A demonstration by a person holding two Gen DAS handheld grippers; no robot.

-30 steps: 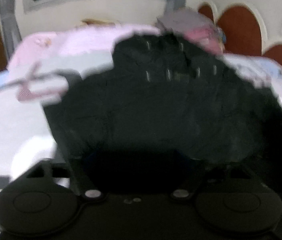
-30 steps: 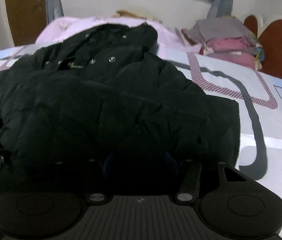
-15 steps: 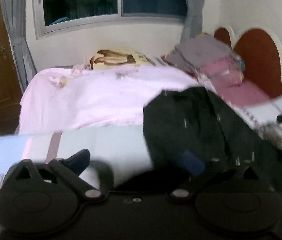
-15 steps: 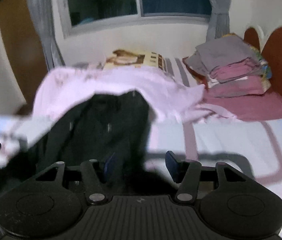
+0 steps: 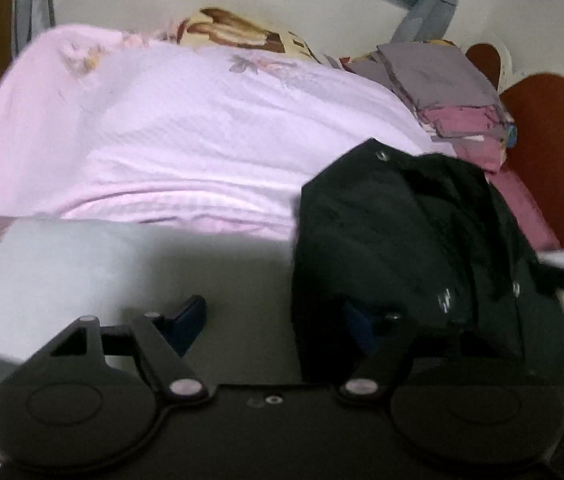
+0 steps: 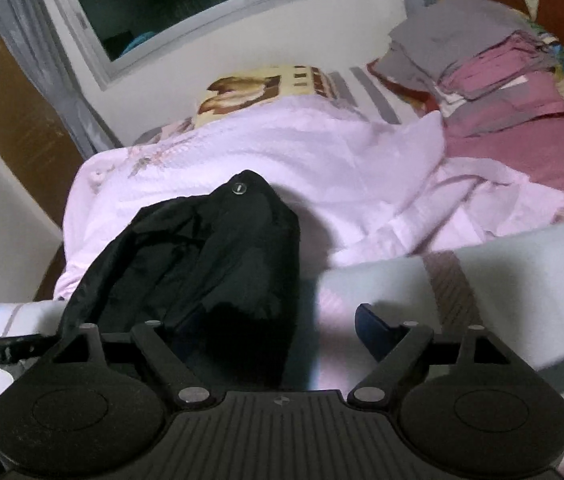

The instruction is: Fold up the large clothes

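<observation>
Left wrist view: black jacket (image 5: 410, 248) heaped at lower right of frame on the bed (image 5: 82, 264), its upper edge lapping the pink blanket (image 5: 186, 132). Left gripper (image 5: 278, 320) with fingers spread, having just closed a little; left finger over bare sheet, right finger against the jacket's edge, no pinch evident. Stack of folded clothes (image 5: 454, 100) at upper right, near the headboard (image 5: 546, 148).

Right wrist view: same jacket (image 6: 210, 264) at lower left of frame, a snap button visible at its peak. Right gripper (image 6: 278, 332) with fingers apart, having just opened; left finger hidden in dark cloth, right finger (image 6: 374, 328) clear over the sheet. Nothing visibly clamped.

Handling, as judged: padded, soft, bulky garment; likely light for its size, springy, inclined to slump and unfold; shell probably slippery. Best hold at a seam, hem or collar edge, where layers bunch thick enough to pinch; snaps best avoided.
</observation>
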